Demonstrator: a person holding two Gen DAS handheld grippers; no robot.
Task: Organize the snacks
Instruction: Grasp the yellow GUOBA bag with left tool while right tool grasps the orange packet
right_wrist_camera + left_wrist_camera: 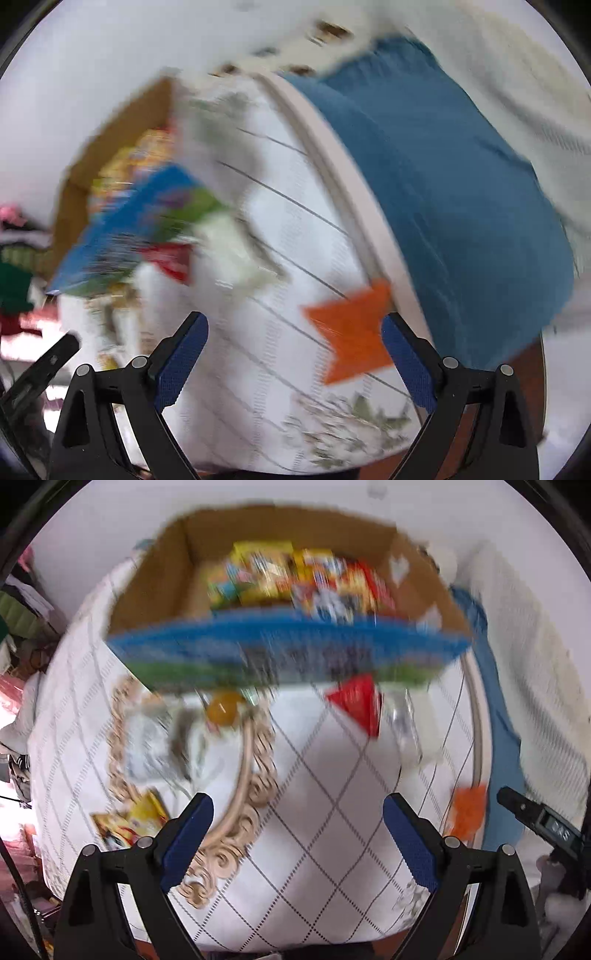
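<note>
My left tool (297, 834) is spread wide and carries nothing, hovering over the quilted surface (325, 849); my right tool (293, 356) is likewise spread, the orange packet (351, 332) lying loose between its fingers, probably my next pick; the cardboard box (147, 590) stands at the far edge, already holding bright snacks (295, 576), so loose ones likely belong there; a red packet (358, 701) waits just before it.
</note>
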